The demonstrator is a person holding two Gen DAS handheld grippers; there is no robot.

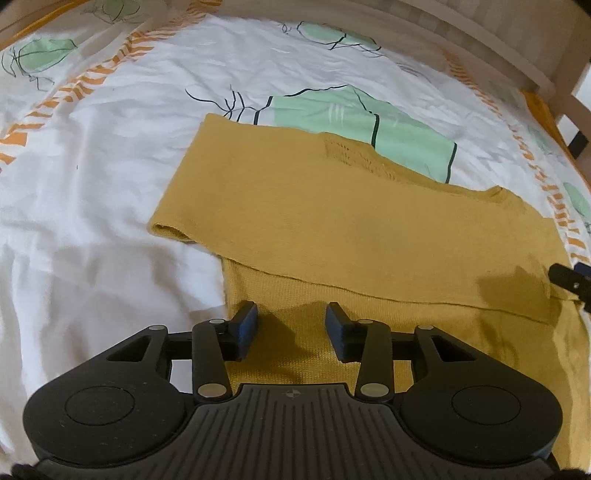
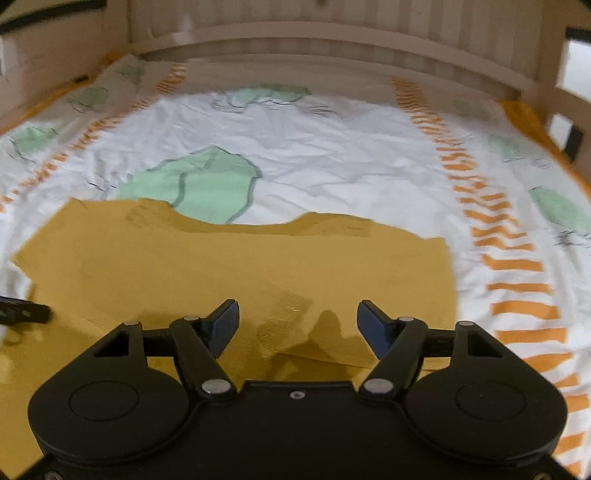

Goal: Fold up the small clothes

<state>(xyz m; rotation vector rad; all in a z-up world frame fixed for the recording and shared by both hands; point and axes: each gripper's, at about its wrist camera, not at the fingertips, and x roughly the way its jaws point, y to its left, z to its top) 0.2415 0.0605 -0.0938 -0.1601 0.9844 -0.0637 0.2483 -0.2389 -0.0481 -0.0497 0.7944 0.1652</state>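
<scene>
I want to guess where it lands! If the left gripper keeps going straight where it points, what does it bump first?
Most likely the yellow top. The left gripper points down at it with jaws open, and nothing shows in between.

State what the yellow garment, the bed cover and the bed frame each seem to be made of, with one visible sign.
Yellow garment: fine knit, matte; visible ribbing and an openwork patch.
Bed cover: thin woven cloth, probably cotton; sharp creases, printed shapes.
Bed frame: pale wood, probably; slatted, smooth.

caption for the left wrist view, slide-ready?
Left gripper, open and empty, poised over a partly folded mustard-yellow knit garment on a white bedsheet printed green and orange.
</scene>
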